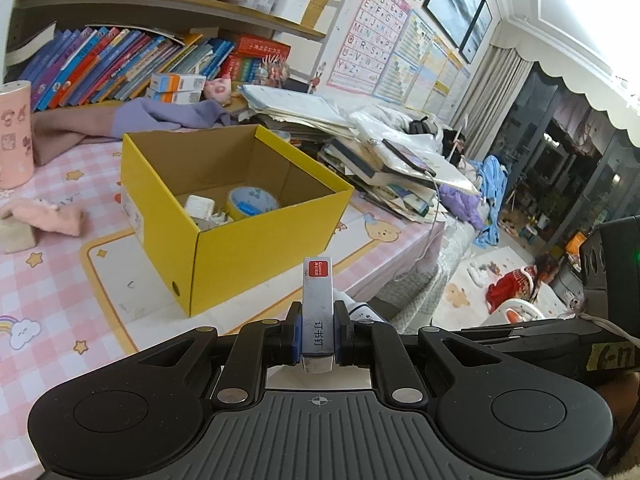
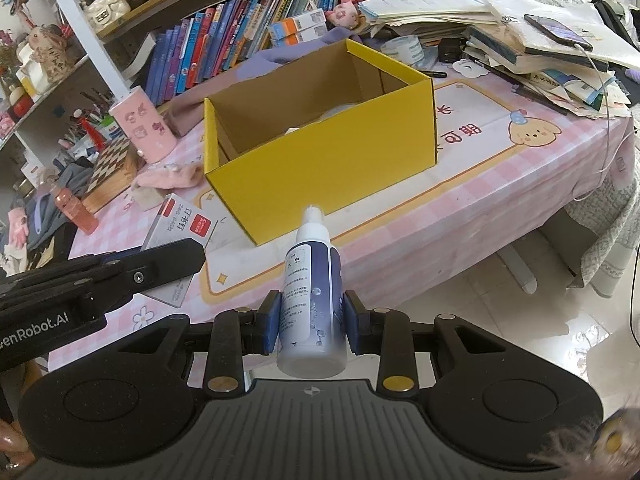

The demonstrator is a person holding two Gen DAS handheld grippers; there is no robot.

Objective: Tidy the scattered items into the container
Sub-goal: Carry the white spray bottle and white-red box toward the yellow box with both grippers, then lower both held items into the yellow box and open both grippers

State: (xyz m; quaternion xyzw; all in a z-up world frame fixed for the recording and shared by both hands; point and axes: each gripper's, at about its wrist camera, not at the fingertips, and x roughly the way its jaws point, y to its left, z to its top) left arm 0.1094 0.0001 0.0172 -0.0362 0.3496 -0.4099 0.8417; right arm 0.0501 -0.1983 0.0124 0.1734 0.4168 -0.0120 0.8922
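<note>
Holding a flat box of staples (image 1: 318,312) on its narrow edge, your left gripper (image 1: 317,338) has its blue pads (image 1: 296,340) pressed against the box's two broad faces, with the red label end pointing away from you toward 12 o'clock. Beyond it, at 11 o'clock in the left wrist view, the open yellow cardboard box (image 1: 256,248) stands on the pink checked tablecloth (image 1: 48,280); inside it lie a roll of tape (image 1: 253,202) and a small white item (image 1: 199,206) just beside it at its 9 o'clock. Your right gripper (image 2: 311,326) is clamped on a white and blue bottle (image 2: 314,296), nozzle aimed forward at 12 o'clock toward the same yellow box, which fills the middle of the right wrist view. At 9 o'clock in that view, the left gripper's black arm shows with the staple box in its grip. A pink cylinder (image 2: 144,124) stands at 10 o'clock, left of the yellow box.
</note>
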